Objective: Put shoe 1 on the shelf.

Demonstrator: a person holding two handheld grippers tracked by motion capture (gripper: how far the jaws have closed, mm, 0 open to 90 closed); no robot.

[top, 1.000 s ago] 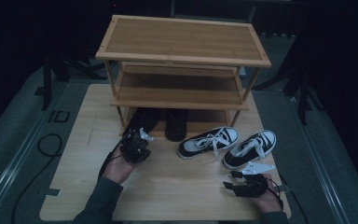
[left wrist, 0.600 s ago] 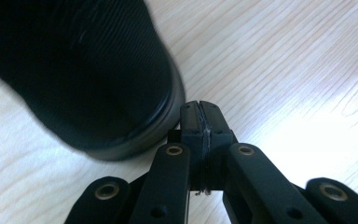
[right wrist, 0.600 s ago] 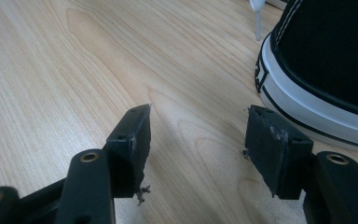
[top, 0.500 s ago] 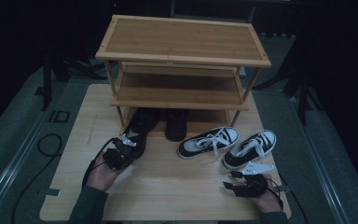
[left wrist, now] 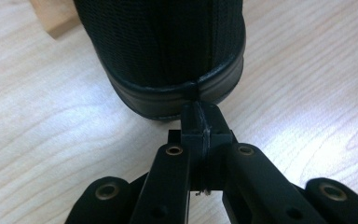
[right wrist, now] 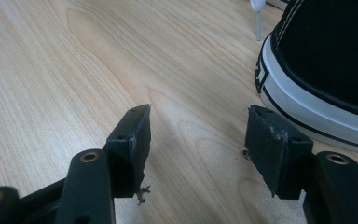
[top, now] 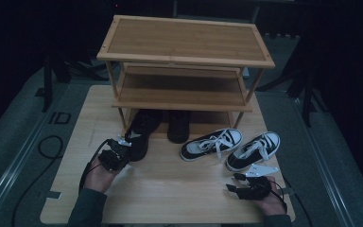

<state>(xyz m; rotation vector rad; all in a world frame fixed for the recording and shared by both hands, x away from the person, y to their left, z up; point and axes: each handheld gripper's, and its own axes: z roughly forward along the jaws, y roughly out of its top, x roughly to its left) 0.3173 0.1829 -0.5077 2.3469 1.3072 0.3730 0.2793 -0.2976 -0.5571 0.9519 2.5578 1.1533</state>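
From above, I see my left gripper at the heel of the black shoe, which lies half under the shoe rack. Left gripper view: jaws clenched together, empty, tips touching the heel. Right gripper view: jaws released beside a sneaker. No writing is readable.

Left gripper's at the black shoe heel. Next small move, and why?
Probably open the left gripper: its jaws are shut with nothing between them, tips right at the heel rim of the all-black shoe, which sits half under the bamboo rack. Open jaws are needed to grasp the heel.
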